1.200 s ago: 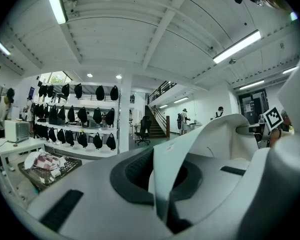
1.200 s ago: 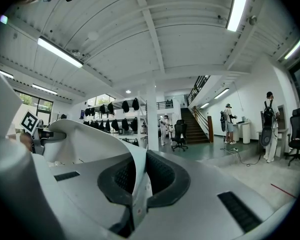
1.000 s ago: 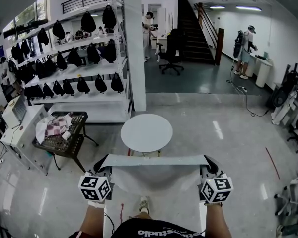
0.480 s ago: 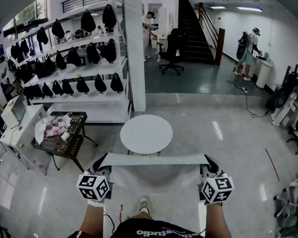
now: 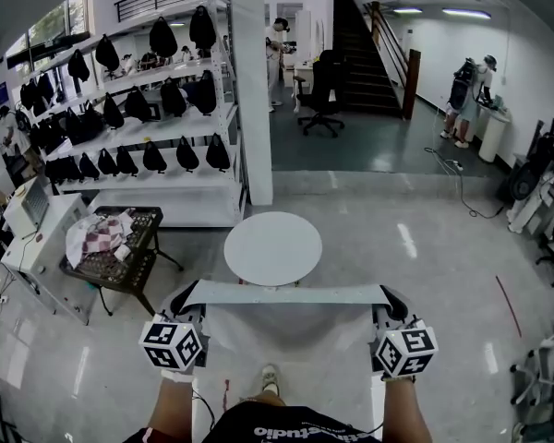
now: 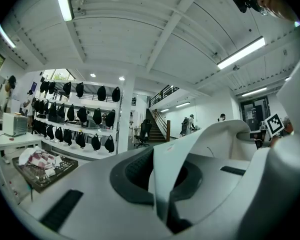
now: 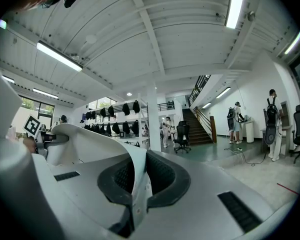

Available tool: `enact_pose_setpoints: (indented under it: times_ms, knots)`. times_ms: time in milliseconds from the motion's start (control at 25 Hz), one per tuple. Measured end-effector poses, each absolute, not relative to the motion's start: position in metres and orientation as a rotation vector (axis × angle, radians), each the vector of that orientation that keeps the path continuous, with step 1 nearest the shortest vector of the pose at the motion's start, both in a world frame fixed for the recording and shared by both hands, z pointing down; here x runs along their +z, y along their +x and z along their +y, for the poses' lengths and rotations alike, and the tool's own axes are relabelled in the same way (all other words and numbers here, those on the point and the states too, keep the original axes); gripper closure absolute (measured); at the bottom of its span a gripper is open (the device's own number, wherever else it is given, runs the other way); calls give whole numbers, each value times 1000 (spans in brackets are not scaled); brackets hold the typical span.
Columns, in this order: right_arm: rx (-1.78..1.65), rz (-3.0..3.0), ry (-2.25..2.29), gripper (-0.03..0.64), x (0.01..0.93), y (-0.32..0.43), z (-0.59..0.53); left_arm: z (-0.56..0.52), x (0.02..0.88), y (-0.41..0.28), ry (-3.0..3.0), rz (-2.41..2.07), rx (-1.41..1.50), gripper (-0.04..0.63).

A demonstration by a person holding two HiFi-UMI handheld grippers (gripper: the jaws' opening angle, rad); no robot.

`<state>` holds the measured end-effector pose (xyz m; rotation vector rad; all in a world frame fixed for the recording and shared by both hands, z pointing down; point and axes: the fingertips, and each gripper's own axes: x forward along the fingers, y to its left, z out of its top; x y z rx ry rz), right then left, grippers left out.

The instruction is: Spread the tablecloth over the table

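the tablecloth [image 5: 291,335] is held up in the air in front of the person, not yet on anything. its top edge is pulled taut and runs left to right in the head view, level, from one gripper to the other. the rest of the cloth hangs down from that edge toward the floor, with a slack sag just under the middle.

the left gripper [image 5: 188,297] is clamped on the left top corner. in the left gripper view the jaws are pressed together with a fold of the white cloth pinched between the pads. the right gripper [image 5: 388,299] is clamped on the right top corner the same way, the cloth nipped between its closed jaws in the right gripper view. both grippers are pointed level and forward.

the round white table [image 5: 272,247] is seen just beyond the taut edge, ahead of both jaws, bare on top. it is set about opposite the middle of the edge, slightly nearer the left gripper. the cloth is judged to need carrying forward and over the top, both hands together.

a black cart [image 5: 120,266] with checked cloths is seen well apart at the left.
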<state>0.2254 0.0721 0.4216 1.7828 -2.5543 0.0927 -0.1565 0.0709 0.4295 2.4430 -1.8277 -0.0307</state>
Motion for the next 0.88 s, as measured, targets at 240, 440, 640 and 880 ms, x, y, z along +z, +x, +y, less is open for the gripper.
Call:
enact_pose_setpoints:
  times_ms: [240, 440, 640, 880]
  knots:
    - [90, -2573, 1771, 589, 414, 231, 63, 65, 421, -151, 2439, -1839, -37, 577]
    - [79, -2590, 1765, 589, 408, 228, 51, 53, 418, -154, 2431, -1841, -52, 577]
    - [84, -2590, 1745, 589, 409, 226, 34, 37, 420, -155, 2415, -1839, -55, 577]
    - [88, -2591, 1726, 589, 410, 221, 6, 11, 420, -162, 2407, -1853, -46, 577]
